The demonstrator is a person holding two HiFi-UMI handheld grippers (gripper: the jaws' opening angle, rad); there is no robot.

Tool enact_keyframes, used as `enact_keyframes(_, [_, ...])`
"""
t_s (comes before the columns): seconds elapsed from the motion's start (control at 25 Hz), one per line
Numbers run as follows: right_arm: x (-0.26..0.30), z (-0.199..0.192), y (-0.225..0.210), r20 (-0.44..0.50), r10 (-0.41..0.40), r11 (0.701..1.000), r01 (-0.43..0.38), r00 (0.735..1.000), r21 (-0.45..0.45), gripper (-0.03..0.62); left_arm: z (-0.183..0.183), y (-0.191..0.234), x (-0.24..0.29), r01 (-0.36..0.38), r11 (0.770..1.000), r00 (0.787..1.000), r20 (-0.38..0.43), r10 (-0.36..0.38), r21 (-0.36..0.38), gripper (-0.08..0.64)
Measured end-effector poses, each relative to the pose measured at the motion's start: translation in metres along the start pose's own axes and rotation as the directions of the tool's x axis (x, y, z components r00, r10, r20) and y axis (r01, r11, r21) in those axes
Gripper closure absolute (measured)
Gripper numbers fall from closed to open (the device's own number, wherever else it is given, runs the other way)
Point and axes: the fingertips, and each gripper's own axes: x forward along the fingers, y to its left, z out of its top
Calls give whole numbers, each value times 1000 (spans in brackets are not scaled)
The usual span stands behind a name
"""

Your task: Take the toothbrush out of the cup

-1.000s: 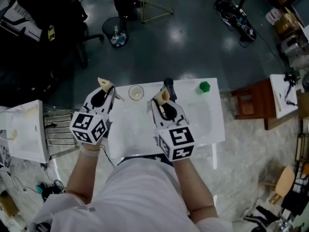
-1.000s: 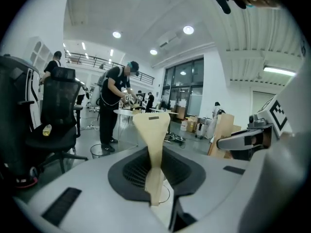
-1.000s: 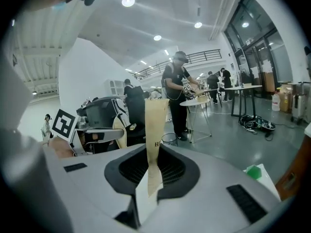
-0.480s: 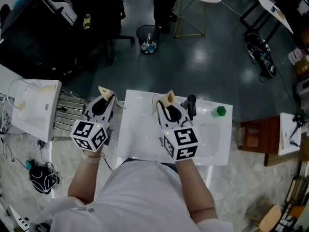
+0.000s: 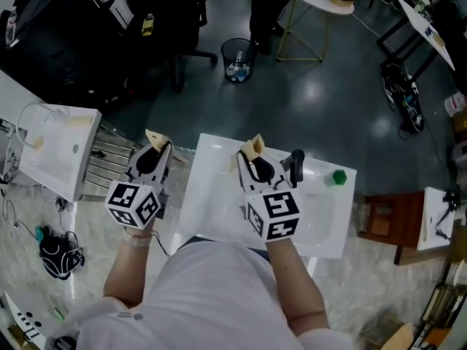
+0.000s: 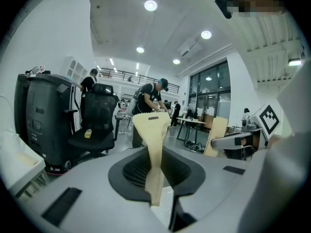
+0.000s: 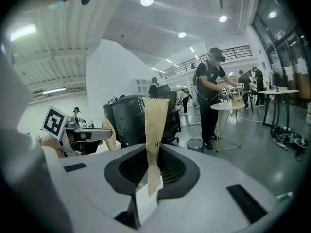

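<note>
In the head view my right gripper is shut and empty over the back of the white table. My left gripper is shut and empty just off the table's left edge. No cup and no toothbrush shows in any view; the spot under the right gripper's tip is hidden. A black upright object stands on the table just right of the right gripper. In the left gripper view and the right gripper view the tan pads lie together and look out over the room, above the table.
A small green object lies at the table's back right corner. A white board and a metal rack stand left of the table. Beyond the table are dark floor, a waste bin, office chairs and people.
A clear cup stood between the grippers a second ago; it is now hidden. The right gripper has shifted left, away from the black object. Both grippers have risen a little.
</note>
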Motion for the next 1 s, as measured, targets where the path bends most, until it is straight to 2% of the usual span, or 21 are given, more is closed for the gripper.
enact_keyframes(1.0, [-14, -3, -1, 12, -40, 999, 40, 999, -10, 538, 0, -4, -7, 21, 1000, 1000, 5, -21, -3, 494])
